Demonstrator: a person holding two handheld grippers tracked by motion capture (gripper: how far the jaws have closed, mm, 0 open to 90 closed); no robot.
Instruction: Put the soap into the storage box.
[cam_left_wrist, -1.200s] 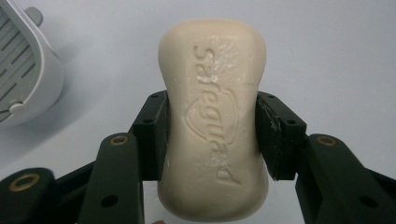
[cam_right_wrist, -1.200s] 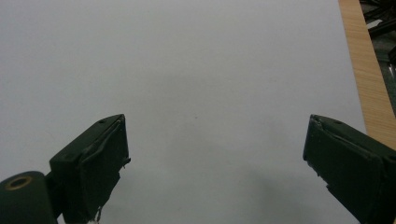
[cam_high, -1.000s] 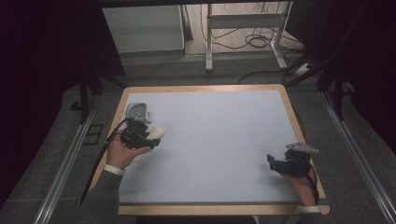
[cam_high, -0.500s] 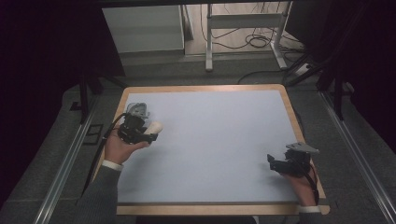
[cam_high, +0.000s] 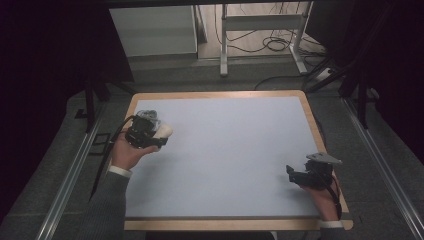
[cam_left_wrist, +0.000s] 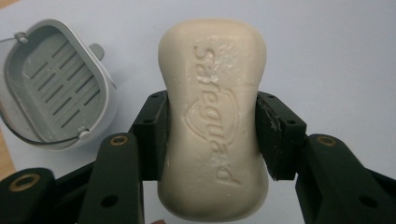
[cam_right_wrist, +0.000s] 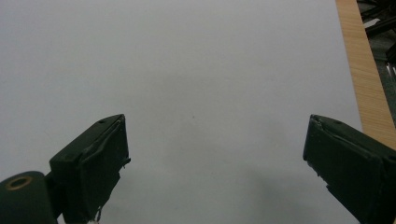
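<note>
A cream soap bar (cam_left_wrist: 212, 154) embossed "Safeguard" sits lengthwise between the jaws of my left gripper (cam_left_wrist: 211, 112), which is shut on its waist. An empty grey soap dish (cam_left_wrist: 51, 93) with a slatted floor and a wire bail lies on the table just left of the soap. From above, the left gripper (cam_high: 159, 138) hovers at the table's far left with the soap bar (cam_high: 165, 131) sticking out to the right, and the dish (cam_high: 148, 115) is partly hidden behind it. My right gripper (cam_high: 291, 172) rests near the front right, and in its own view the right gripper (cam_right_wrist: 217, 144) stands open over bare mat.
The table has a pale blue-white mat (cam_high: 230, 150) with a wooden rim (cam_high: 215, 94). That wooden rim (cam_right_wrist: 362, 70) runs close along the right of the right gripper. Beyond the table are grey floor, metal frame legs (cam_high: 223, 50) and cables.
My left gripper with the soap has moved a little farther away and leftward, closer to the soap dish. The right gripper has stayed put.
</note>
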